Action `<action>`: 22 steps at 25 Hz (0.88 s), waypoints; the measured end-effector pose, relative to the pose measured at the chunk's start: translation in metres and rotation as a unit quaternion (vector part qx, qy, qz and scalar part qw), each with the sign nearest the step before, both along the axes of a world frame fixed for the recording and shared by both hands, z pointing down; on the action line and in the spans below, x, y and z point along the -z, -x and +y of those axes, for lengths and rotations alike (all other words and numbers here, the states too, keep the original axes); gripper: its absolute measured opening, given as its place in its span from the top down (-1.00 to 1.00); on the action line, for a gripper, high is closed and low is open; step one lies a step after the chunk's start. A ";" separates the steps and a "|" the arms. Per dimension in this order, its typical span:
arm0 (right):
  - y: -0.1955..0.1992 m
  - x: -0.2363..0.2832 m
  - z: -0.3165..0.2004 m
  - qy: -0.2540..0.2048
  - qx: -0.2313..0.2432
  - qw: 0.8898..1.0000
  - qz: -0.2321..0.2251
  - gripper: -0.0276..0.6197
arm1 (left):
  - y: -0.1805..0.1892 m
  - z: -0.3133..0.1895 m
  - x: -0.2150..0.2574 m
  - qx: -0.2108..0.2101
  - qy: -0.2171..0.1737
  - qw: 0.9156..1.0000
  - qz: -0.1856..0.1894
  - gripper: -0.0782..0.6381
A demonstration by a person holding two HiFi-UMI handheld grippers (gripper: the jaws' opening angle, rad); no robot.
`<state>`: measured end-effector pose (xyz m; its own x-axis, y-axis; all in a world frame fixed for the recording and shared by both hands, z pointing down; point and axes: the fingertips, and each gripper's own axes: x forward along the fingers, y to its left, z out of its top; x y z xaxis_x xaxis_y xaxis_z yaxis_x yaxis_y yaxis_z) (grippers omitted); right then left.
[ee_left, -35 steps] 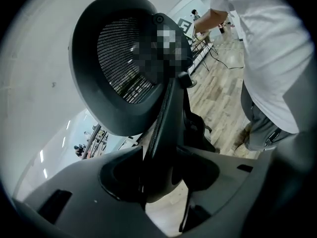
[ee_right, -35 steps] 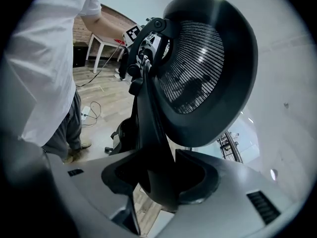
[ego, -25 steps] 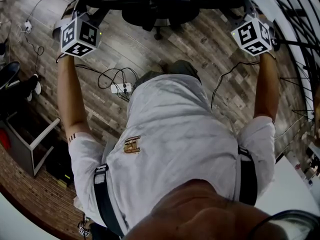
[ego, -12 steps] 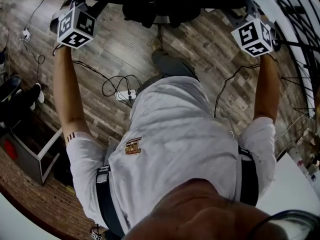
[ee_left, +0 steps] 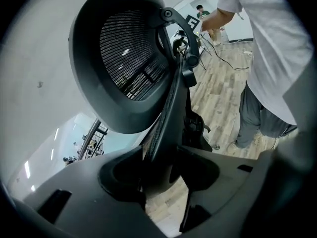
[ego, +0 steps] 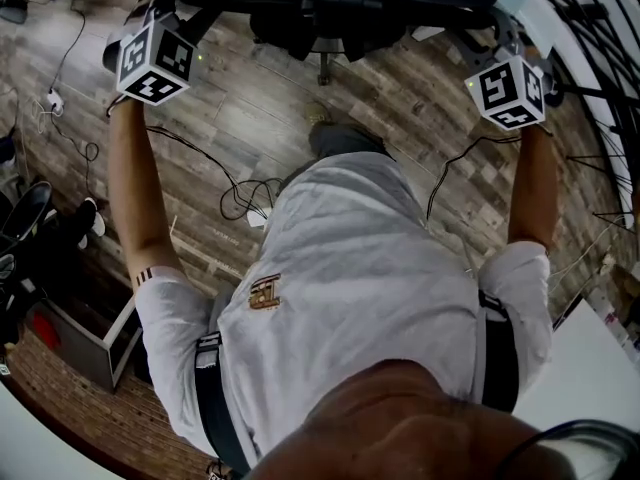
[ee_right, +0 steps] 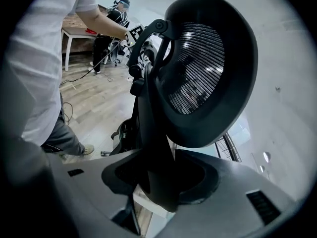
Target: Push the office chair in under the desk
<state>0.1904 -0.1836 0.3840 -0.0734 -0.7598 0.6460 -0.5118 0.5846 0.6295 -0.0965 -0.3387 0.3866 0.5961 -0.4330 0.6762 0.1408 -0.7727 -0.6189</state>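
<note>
At the far edge of your view, the office chair (ego: 330,13) has rolled farther off and you have stepped after it across the floor (ego: 250,118). Your left gripper (ee_left: 163,170) and right gripper (ee_right: 158,177) stay clamped, fairly wide, on its back's side edges. Keep pushing; no desk shows yet.

Black mesh office chair (ee_left: 124,58); grey-brown plank floor (ego: 262,96)

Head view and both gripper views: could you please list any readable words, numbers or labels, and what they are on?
No readable text anywhere.
Gold emblem on the shirt: too small to read.
Left marker cube, right marker cube: square patterns only, no words.
</note>
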 end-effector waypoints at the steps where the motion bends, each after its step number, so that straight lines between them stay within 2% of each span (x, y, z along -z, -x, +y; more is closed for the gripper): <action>1: -0.006 -0.001 -0.016 -0.001 -0.004 1.000 -0.001 0.28 | -0.007 -0.019 -0.001 -0.002 0.001 1.000 -0.002 0.15; 6: -0.024 -0.004 -0.072 -0.009 -0.023 1.000 -0.003 0.28 | -0.032 -0.088 -0.006 -0.015 0.008 1.000 -0.014 0.15; 11: -0.041 -0.003 -0.125 -0.018 -0.048 0.999 -0.003 0.28 | -0.060 -0.156 -0.004 -0.022 0.000 1.000 -0.011 0.13; 19: -0.039 -0.004 -0.133 -0.040 -0.080 0.996 -0.004 0.28 | -0.078 -0.191 -0.001 -0.048 -0.016 0.999 -0.019 0.11; 22: -0.030 -0.001 -0.167 -0.038 -0.098 0.994 -0.002 0.28 | -0.078 -0.236 0.000 -0.064 -0.017 0.998 -0.022 0.11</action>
